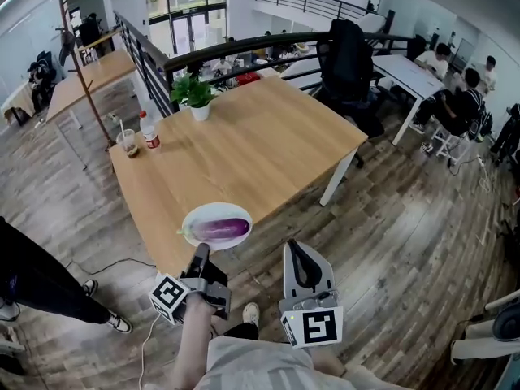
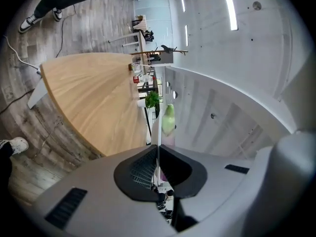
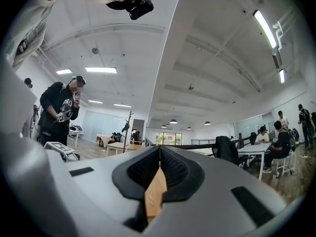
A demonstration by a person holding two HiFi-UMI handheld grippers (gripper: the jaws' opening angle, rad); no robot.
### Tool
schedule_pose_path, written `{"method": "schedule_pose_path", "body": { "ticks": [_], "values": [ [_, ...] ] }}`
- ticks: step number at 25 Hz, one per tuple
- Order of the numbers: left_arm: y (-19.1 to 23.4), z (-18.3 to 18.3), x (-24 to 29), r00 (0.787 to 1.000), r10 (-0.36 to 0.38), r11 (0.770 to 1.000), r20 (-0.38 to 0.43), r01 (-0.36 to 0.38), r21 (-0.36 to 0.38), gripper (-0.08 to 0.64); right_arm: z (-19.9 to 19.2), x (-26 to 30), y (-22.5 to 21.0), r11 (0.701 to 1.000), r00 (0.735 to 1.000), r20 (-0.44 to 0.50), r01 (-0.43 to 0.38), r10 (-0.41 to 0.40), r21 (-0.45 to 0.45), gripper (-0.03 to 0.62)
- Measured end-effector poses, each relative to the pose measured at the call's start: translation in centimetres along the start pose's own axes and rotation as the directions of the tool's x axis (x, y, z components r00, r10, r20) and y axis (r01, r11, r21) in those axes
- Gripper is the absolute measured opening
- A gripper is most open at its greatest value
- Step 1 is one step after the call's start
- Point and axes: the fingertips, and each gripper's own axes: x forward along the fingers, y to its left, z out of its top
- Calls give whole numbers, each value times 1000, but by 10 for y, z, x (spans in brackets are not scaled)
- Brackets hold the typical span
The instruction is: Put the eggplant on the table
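Note:
A purple eggplant (image 1: pixel 219 229) with a green stem lies on a white plate (image 1: pixel 192 218) at the near edge of the wooden table (image 1: pixel 244 136). My left gripper (image 1: pixel 201 251) is shut on the plate's near rim. Whether the plate rests on the table I cannot tell. In the left gripper view the plate (image 2: pixel 158 127) shows edge-on between the jaws of the left gripper (image 2: pixel 158 149), and the eggplant (image 2: pixel 168 120) lies just past them. My right gripper (image 1: pixel 297 248) hangs over the floor to the right of the plate, shut and empty. In its own view the right gripper (image 3: pixel 159 154) has its jaws together.
At the table's far left stand a potted plant (image 1: pixel 195 96), a bottle (image 1: pixel 149 131) and a cup (image 1: pixel 127 143). A black chair (image 1: pixel 349 55) is behind the table. People sit at a white table (image 1: pixel 410 71) on the right. A person's legs (image 1: pixel 36 279) are at the left.

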Motion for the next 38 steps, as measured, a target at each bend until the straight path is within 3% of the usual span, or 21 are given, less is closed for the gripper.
{"method": "schedule_pose_path", "body": {
  "ticks": [12, 28, 38],
  "values": [
    [-34, 43, 115, 999, -36, 999, 40, 35, 18, 20, -6, 111, -44, 999, 999, 37, -12, 11, 41, 20],
    [-37, 32, 171, 993, -21, 1000, 113, 21, 5, 20, -8, 174, -86, 991, 991, 39, -131, 130, 38, 20],
    [-15, 27, 188, 995, 15, 1000, 100, -12, -24, 20, -22, 194, -85, 986, 986, -19, -167, 167, 10, 20]
  ]
}}
